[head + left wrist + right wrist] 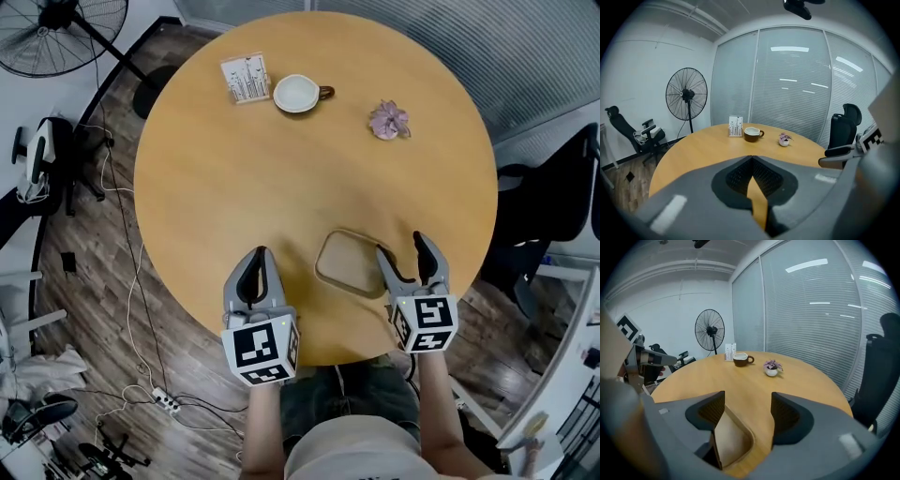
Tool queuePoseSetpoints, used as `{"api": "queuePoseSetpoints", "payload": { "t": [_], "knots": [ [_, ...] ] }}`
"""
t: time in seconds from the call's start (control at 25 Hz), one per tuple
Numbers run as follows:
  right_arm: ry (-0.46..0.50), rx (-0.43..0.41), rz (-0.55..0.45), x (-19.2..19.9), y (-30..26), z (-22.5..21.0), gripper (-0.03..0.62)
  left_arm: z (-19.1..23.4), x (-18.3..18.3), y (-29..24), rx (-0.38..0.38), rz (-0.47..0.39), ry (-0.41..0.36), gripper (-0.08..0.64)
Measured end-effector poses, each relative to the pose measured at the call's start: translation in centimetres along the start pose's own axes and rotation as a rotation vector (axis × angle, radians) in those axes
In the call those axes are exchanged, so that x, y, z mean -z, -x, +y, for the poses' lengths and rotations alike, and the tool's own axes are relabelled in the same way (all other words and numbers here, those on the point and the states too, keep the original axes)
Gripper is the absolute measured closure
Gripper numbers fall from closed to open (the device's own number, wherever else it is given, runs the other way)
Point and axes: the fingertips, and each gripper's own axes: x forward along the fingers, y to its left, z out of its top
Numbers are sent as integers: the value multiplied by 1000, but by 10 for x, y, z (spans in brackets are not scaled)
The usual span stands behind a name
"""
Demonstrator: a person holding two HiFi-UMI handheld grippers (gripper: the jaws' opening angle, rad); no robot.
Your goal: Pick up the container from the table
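The container [349, 262] is a shallow tan tray with rounded corners, lying near the front edge of the round wooden table [225, 178]. My right gripper [401, 246] stands open at the tray's right end, its left finger over that rim. In the right gripper view the container [731, 439] shows low in the gap of the right gripper [746, 399], close against the left jaw, with the right jaw apart from it. My left gripper [260, 253] is shut and empty, left of the tray and apart from it. The left gripper [752, 158] shows its jaws met.
At the table's far side stand a card holder [246, 77], a white-lined cup [297, 93] and a small purple potted plant [388, 120]. A floor fan [56, 28] is at the far left, a black office chair [553, 202] at the right. Cables [141, 375] lie on the floor.
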Motion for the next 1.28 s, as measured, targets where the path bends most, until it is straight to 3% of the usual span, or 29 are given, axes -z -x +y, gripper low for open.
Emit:
{"api": "queuePoseSetpoints", "payload": {
  "t": [0.28,0.68,1.0,1.12,1.28],
  "knots": [
    [-18,16,83,38,-4,-12,324,-7,26,-3,-13,50,19,560],
    [-38,14,213,79,-15,-8,367,-4,42,-9,-25,83,48,560],
    [-54,-10,282,93,-24,-9,448,-5,47,-10,-34,96,62,560],
    [-61,-6,303,96,-24,-10,509,-5,48,-8,-34,97,66,560],
    [-86,-7,319,95,-26,-9,520,-1,47,-5,-44,90,73,560]
  ]
}}
